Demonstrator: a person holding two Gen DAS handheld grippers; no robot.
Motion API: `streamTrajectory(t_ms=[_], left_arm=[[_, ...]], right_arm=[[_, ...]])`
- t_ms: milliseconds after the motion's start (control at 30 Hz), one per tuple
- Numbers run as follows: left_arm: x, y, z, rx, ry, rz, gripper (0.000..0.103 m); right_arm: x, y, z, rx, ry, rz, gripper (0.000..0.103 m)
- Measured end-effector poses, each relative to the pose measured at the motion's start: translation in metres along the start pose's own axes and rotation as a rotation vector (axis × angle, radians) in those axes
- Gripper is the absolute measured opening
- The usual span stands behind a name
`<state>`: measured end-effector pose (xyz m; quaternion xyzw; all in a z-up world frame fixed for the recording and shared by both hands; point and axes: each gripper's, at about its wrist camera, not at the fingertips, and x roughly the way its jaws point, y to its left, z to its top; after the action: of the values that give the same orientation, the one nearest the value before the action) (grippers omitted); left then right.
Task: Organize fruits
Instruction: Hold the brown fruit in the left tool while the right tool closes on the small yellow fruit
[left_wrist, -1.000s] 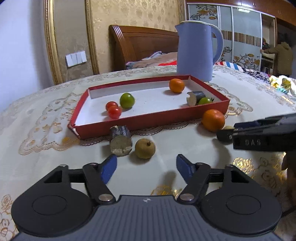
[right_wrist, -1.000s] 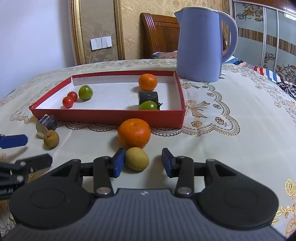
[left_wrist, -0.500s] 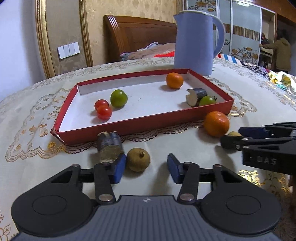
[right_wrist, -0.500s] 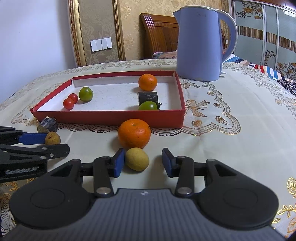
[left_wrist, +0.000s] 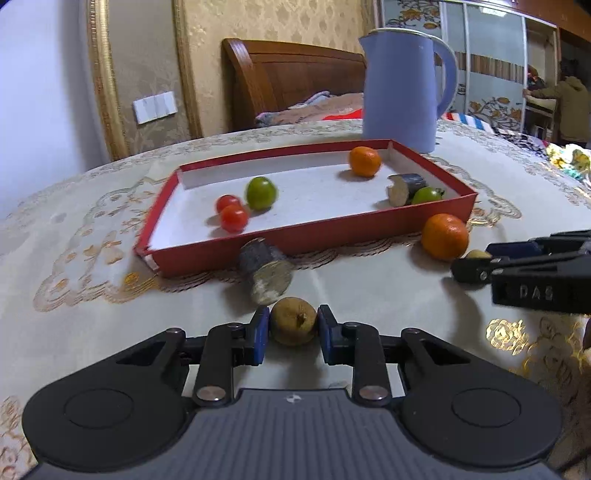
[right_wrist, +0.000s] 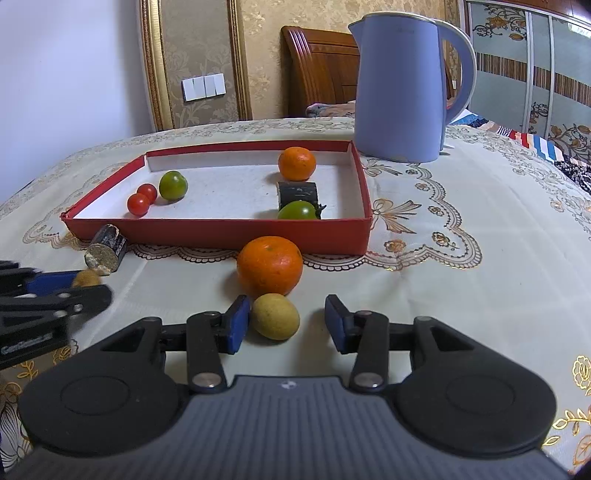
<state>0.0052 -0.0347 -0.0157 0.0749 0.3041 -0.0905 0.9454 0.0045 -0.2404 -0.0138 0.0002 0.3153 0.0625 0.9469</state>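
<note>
Grasp step: left gripper (left_wrist: 291, 330) fingers have just clamped the small brown round fruit (left_wrist: 293, 320) on the bench; right gripper (right_wrist: 283, 324) fingers stand apart around the yellow-green fruit (right_wrist: 275, 315); next, lift into the red cardboard tray (left_wrist: 314, 242).

light: soft, even indoor — shadows: faint | edges: fisheye-bent, sharp

Shallow red cardboard tray (right_wrist: 221, 232) with white floor holds two red cherry tomatoes (right_wrist: 142, 199) at its left end, a green tomato (right_wrist: 173, 185), a small orange (right_wrist: 296, 163), a dark cut stalk piece (right_wrist: 297, 192) and another green tomato (right_wrist: 297, 210) near its right wall. On the bench before the tray's front wall: large orange (right_wrist: 269, 265), small yellow-green round fruit (right_wrist: 275, 315), brownish round fruit (left_wrist: 293, 321), dark stalk stub (left_wrist: 264, 275).
</note>
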Motion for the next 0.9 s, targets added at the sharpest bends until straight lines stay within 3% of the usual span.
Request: streamTrajectory(t_ms=[200,333,800,900], left_arm=[[-0.002,0.024,-0.005,-0.103,0.005,0.007,0.027],[-0.004,0.029,-0.007,-0.114,0.004,0.041,0.027],[-0.004,0.043,-0.012,-0.189,-0.009,-0.009,0.028],[-0.004,0.044,-0.012,-0.201,-0.012,-0.017,0.028]], right_arm=[[0.0,0.003,0.0,-0.014,0.002,-0.01,0.043],[0.0,0.004,0.0,-0.024,0.003,-0.017,0.043],[-0.008,0.004,-0.002,-0.027,-0.042,-0.016,0.041],[-0.004,0.007,-0.001,-0.043,-0.017,-0.005,0.041]])
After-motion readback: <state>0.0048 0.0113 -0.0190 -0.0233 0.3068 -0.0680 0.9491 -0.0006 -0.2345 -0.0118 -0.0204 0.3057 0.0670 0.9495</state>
